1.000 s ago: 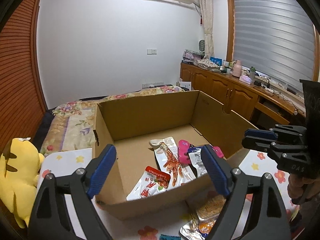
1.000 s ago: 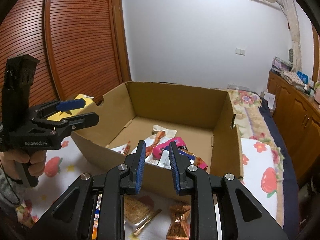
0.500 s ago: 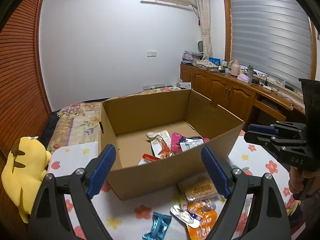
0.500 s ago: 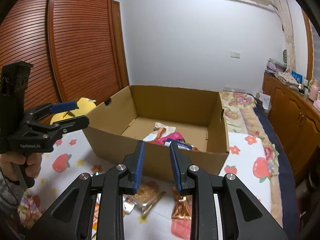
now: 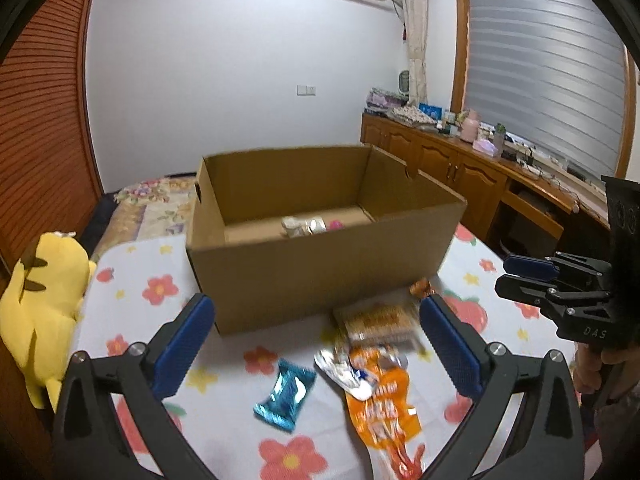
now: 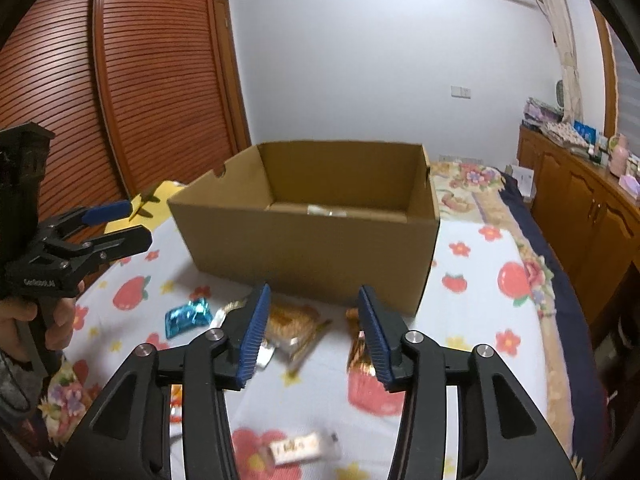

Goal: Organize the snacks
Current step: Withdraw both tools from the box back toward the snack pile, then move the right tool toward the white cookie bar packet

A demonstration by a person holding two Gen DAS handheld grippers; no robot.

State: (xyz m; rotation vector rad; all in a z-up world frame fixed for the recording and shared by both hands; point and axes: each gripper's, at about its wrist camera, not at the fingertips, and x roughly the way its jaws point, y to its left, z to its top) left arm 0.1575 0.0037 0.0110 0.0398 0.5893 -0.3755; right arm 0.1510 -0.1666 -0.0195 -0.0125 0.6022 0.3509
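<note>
An open cardboard box (image 5: 320,272) (image 6: 312,248) stands on the flowered cloth with a few snack packets (image 5: 304,226) inside. Loose snacks lie in front of it: a blue packet (image 5: 286,394) (image 6: 188,316), an orange packet (image 5: 384,396), a silver one (image 5: 344,372), a clear pack of brown biscuits (image 5: 378,322) (image 6: 290,326), a copper foil packet (image 6: 362,350) and a white bar (image 6: 300,448). My left gripper (image 5: 316,340) (image 6: 116,224) is open and empty above the snacks. My right gripper (image 6: 314,332) (image 5: 516,276) is open and empty over the biscuits.
A yellow plush toy (image 5: 40,300) sits at the table's left edge. A bed with a floral quilt (image 6: 480,196) lies behind the box. Wooden cabinets (image 5: 460,172) run along the right wall, slatted doors (image 6: 120,100) on the left.
Both grippers have drawn back from the box and lowered toward the loose snacks. The right gripper's jaws have opened from nearly shut to wide.
</note>
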